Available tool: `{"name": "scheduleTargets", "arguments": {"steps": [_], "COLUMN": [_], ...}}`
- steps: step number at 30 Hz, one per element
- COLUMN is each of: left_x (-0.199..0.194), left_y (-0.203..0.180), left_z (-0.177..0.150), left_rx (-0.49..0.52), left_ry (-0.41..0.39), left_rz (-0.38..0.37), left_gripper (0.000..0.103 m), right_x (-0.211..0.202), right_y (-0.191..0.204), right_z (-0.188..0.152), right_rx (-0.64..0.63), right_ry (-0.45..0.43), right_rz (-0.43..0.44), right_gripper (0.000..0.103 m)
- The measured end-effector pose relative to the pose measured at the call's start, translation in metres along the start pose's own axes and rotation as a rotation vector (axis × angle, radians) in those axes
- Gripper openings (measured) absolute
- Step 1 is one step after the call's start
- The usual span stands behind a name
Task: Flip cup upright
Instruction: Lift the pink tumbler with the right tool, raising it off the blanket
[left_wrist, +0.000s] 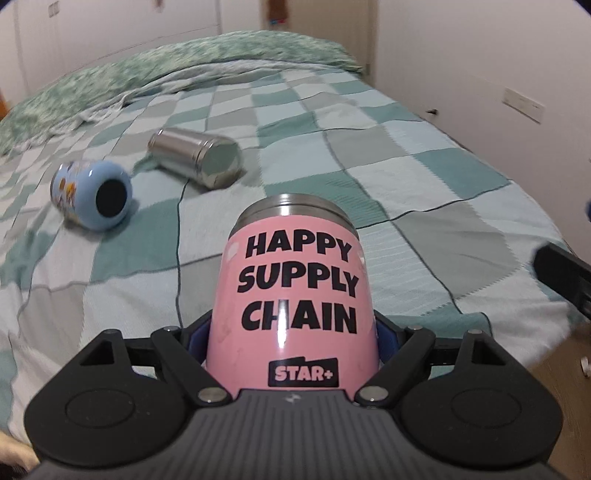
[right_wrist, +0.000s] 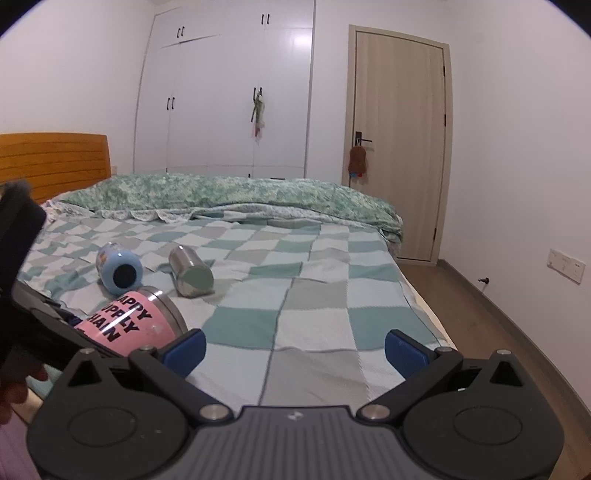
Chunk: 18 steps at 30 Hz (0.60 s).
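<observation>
- A bed (right_wrist: 314, 295) is carrying everything, covered by a soft blanket checked in teal, grey and white (left_wrist: 369, 177), with a rumpled green-patterned duvet (right_wrist: 229, 192) bunching along its far edge.
- Behind it, a white wardrobe with black handles (right_wrist: 221, 92), a pale wooden door (right_wrist: 399, 140) and an orange wooden headboard (right_wrist: 51, 162) are lining the white-walled room.
- The left gripper (left_wrist: 291, 343) is pinching the pink steel tumbler printed "HAPPY SUPPLY CHAIN" (left_wrist: 295, 291) between its blue-padded fingers, which are pressing on both sides of the lower body.
- In the right wrist view the pink tumbler (right_wrist: 136, 321) is tilting, its bare steel end pointing toward the middle of the bed; whether it is touching the blanket cannot be told.
- The right gripper (right_wrist: 295, 345) is hanging over the blanket with its fingers spread wide, gripping nothing.
- A light blue cartoon-printed cup (left_wrist: 90, 195) is lying on its side, its dark round end facing the cameras.
- Just beside it, a plain shiny stainless steel cup (left_wrist: 195, 157) is also lying on its side, smooth and cylindrical.
</observation>
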<state>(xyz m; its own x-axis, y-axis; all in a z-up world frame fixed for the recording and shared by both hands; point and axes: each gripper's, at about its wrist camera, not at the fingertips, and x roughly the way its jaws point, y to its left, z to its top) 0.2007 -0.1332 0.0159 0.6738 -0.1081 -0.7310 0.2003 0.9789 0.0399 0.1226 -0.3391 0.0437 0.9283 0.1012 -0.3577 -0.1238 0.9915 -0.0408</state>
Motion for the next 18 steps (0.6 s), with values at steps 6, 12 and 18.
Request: {"name": "scheduleTargets", "arguments": {"steps": [6,12,18], "left_x": [0.007,-0.013,-0.043], "left_y": [0.001,0.006,0.037], "left_z": [-0.003,-0.008,-0.011], "left_rx": [-0.049,0.038,0.039], "left_ry": [0.004,-0.052,-0.097], "left_rz": [0.017,0.001,-0.034], "left_gripper": [0.084,0.103,0.103], "right_x": [0.006,0.003,0.001], "right_y": [-0.003,0.008,0.038], "right_z": [-0.006,0.002,0.017], "right_rx": [0.004,-0.008,-0.043], "right_ry": [0.028,0.026,0.031], "right_rz": [-0.014,-0.015,0.019], "right_gripper": [0.103,0.103,0.103]}}
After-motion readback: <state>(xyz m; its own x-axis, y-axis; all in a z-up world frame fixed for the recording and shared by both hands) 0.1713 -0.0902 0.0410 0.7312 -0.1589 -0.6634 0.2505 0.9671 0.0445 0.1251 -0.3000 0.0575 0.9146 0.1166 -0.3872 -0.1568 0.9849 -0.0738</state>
